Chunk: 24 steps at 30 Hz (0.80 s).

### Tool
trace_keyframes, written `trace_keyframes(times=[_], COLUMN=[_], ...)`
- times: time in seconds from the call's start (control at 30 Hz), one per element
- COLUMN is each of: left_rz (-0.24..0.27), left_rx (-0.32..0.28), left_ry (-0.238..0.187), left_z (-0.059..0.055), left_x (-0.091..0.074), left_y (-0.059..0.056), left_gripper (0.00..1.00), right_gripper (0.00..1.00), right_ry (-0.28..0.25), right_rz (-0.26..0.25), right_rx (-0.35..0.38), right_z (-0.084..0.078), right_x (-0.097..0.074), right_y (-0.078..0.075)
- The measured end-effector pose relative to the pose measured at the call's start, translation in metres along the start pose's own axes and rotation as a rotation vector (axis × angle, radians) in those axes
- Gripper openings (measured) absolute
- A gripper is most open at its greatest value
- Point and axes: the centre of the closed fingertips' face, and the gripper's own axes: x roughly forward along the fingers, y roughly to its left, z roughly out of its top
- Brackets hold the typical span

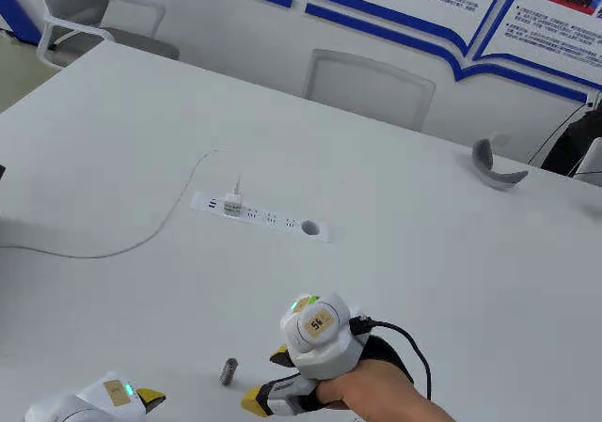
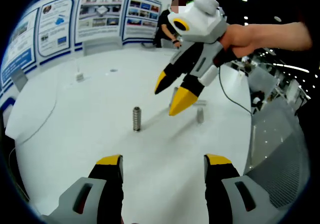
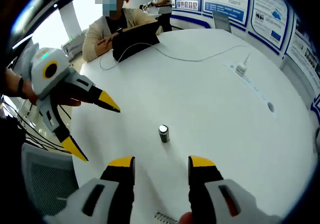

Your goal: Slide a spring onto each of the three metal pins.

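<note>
- Spring (image 3: 162, 217) lies on the table (image 3: 210, 84) at the near edge of the right gripper view, just under the right gripper (image 3: 161, 161). Its jaws stand wide apart and hold nothing. The pick calls for a light pinch across the coil, so it neither squashes nor flicks away.
- Left gripper (image 2: 163, 160), near and to the left, likewise gapes with nothing in it. It could steady a pin while the other threads.
- Pin (image 3: 163, 132) stands upright just beyond the right jaws. The spring should come down over its top in line with it, and only then be let go.
- In the left gripper view a ribbed pin (image 2: 136, 118) may already carry a spring, and a plain pin (image 2: 200, 115) to its right looks bare. That is my judgement, as both are small.
- The spring is cut off by the view's edge. I cannot confirm a third pin, nor say which pin faces the right jaws.
</note>
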Motion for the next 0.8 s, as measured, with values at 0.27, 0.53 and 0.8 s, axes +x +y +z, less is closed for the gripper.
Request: trace_keyframes(times=[0.27, 0.53, 0.8], left_rz=[-0.023, -0.036, -0.041], left_rx=[0.021, 0.04, 0.044], left_ry=[0.014, 0.021, 0.032], left_z=[0.007, 0.014, 0.016], left_x=[0.005, 0.011, 0.015], left_y=[-0.005, -0.01, -0.014], left_gripper=[0.67, 0.67, 0.67], right_gripper=[0.47, 0.56, 0.57], right_ry=[-0.045, -0.071, -0.106], right_rz=[-0.031, -0.048, -0.074], right_rx=[0.047, 0.07, 0.104], right_z=[-0.013, -0.032, -0.047], right_x=[-0.016, -0.024, -0.038], right_y=[0.001, 0.006, 0.003])
